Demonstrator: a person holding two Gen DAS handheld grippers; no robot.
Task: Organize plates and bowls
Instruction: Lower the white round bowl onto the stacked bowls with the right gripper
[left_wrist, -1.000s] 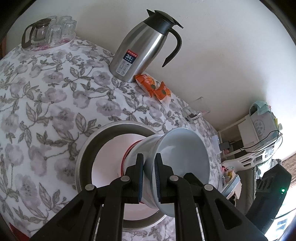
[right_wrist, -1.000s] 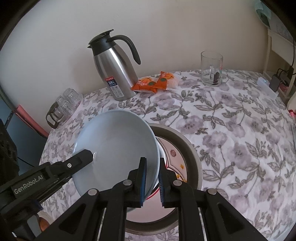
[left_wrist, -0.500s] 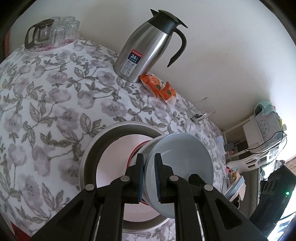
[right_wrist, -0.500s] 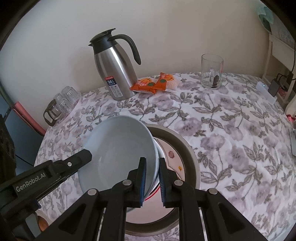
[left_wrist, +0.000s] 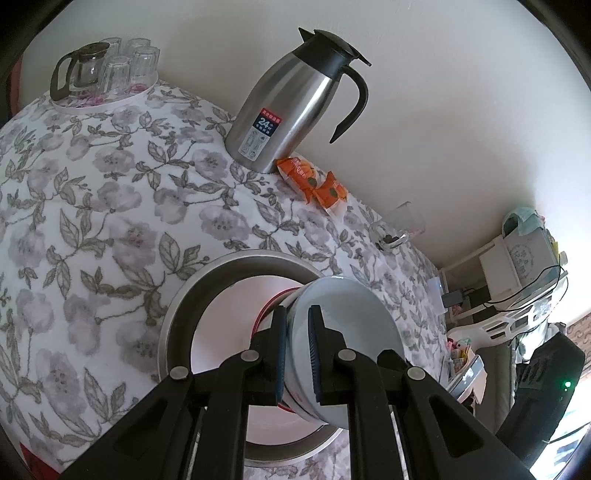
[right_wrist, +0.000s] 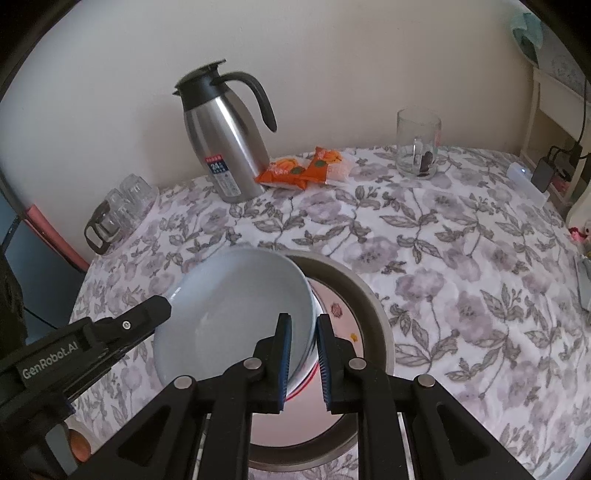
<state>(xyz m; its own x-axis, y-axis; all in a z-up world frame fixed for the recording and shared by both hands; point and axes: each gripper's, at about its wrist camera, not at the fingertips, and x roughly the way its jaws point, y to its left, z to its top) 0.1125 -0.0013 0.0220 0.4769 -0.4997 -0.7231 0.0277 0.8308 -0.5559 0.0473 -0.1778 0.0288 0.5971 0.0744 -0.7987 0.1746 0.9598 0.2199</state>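
Note:
A pale blue bowl (left_wrist: 343, 325) (right_wrist: 236, 306) sits nested in a white bowl with a red line (right_wrist: 308, 373), both tilted. They hang just over a pink plate (left_wrist: 221, 325) (right_wrist: 332, 314) that lies in a round steel tray (left_wrist: 177, 314) (right_wrist: 373, 314). My left gripper (left_wrist: 297, 350) is shut on the bowls' near rim; in the right wrist view it (right_wrist: 162, 308) reaches the rim from the left. My right gripper (right_wrist: 303, 354) is shut on the opposite rim, one pad inside the blue bowl and one outside.
On the flowered tablecloth (right_wrist: 461, 258) a steel thermos jug (left_wrist: 295, 107) (right_wrist: 225, 144) stands at the back by orange snack packets (right_wrist: 303, 168). A glass mug (right_wrist: 417, 144) is at back right, a tray of glasses (left_wrist: 107, 70) at back left. Shelves and cables lie beyond the table's right edge.
The nested bowls have sunk a little toward the pink plate. Both grippers keep their hold on the rim.

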